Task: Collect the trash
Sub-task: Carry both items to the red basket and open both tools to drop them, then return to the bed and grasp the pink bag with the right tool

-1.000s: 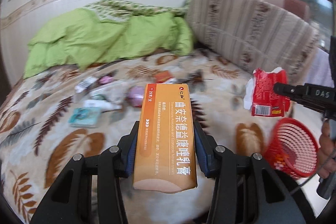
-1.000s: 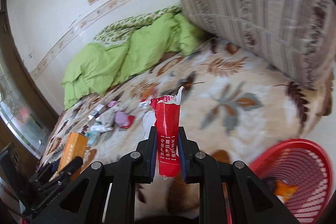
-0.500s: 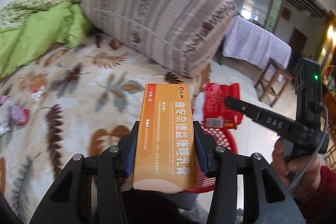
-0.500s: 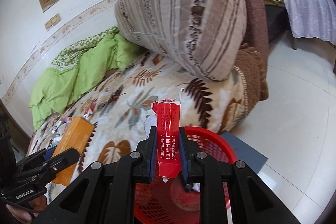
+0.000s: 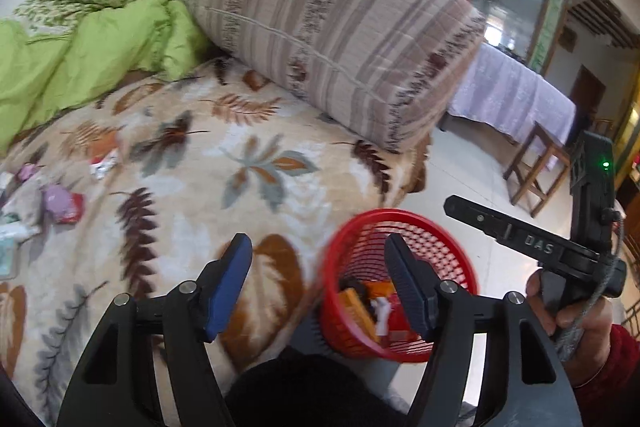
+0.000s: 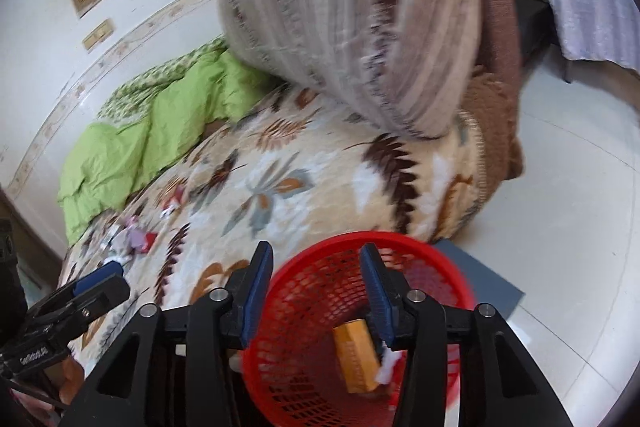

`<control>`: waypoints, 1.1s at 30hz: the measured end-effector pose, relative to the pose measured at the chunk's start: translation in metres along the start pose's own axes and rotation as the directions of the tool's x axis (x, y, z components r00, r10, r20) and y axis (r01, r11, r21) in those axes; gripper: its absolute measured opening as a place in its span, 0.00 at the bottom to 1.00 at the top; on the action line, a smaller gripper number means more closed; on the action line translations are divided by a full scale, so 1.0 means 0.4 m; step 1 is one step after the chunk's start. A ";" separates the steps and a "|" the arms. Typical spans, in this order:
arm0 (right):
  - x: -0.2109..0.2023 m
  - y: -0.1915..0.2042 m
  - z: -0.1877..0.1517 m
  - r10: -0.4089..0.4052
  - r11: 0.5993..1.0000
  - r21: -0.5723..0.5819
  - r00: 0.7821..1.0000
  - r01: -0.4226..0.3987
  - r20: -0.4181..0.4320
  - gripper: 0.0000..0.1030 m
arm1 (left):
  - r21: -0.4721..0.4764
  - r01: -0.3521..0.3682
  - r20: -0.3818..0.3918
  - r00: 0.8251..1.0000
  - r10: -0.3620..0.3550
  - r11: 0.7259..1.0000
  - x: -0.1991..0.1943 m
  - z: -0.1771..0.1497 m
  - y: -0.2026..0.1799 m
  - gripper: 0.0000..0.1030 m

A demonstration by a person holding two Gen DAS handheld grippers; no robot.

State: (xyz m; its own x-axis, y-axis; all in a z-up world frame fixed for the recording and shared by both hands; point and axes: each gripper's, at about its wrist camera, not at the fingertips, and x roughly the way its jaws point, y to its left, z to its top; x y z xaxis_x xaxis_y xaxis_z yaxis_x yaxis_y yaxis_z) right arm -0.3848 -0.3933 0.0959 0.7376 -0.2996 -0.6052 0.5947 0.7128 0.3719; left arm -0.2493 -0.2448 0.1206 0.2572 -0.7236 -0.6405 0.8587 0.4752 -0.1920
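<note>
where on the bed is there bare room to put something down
Bare blanket stretches between the striped cushion, the green quilt and the red basket. The far-left edge is crowded with leftover trash.

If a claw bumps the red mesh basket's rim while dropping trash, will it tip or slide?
The red mesh basket looks like thin, light plastic holding only an orange box and scraps, so it would likely slide or tip readily. It appears to stand on smooth floor tile, giving little grip.
</note>
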 end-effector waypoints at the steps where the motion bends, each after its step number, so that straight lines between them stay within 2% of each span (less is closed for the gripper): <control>1: 0.017 0.033 -0.001 0.028 0.999 -0.027 0.999 -0.029 -0.017 0.50 | -0.007 -0.018 0.001 1.000 0.018 1.000 -0.006 -0.003 0.017 0.66; 6: 0.085 0.168 -0.006 0.116 0.984 -0.123 0.990 -0.126 -0.082 0.53 | -0.096 -0.129 0.011 0.991 0.131 0.987 -0.059 -0.035 0.169 0.66; 11: 0.171 0.331 -0.009 0.195 0.950 -0.214 0.969 -0.225 -0.153 0.57 | -0.215 -0.253 0.008 0.965 0.260 0.943 -0.104 -0.072 0.347 0.66; 15: 0.257 0.460 -0.021 0.239 0.914 -0.274 0.943 -0.298 -0.230 0.58 | -0.319 -0.340 -0.003 0.934 0.357 0.885 -0.138 -0.104 0.499 0.66; 18: 0.348 0.568 -0.031 0.250 0.888 -0.313 0.924 -0.338 -0.289 0.60 | -0.377 -0.416 -0.023 0.897 0.441 0.827 -0.161 -0.134 0.609 0.66; 23: 0.506 0.718 -0.046 0.207 0.863 -0.378 0.917 -0.335 -0.341 0.60 | -0.475 -0.474 -0.080 0.863 0.499 0.742 -0.185 -0.183 0.763 0.66; 27: 0.626 0.838 -0.066 0.153 0.833 -0.456 0.923 -0.313 -0.353 0.60 | -0.551 -0.470 -0.105 0.859 0.502 0.690 -0.200 -0.205 0.845 0.66; 30: 0.702 0.902 -0.085 0.119 0.816 -0.505 0.937 -0.281 -0.330 0.60 | -0.590 -0.471 -0.125 0.856 0.502 0.656 -0.207 -0.217 0.889 0.66; 33: 0.764 0.933 -0.114 0.071 0.789 -0.558 0.940 -0.258 -0.334 0.60 | -0.634 -0.441 -0.130 0.870 0.475 0.635 -0.208 -0.229 0.914 0.66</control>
State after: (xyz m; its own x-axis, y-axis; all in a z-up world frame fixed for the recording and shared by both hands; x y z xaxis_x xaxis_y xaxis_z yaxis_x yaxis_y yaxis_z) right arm 0.0481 -0.1902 0.0176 0.6285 -0.0189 -0.7776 0.1000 0.9934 0.0566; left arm 0.0028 0.0349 0.0355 0.5736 -0.3390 -0.7457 0.1509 0.9385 -0.3106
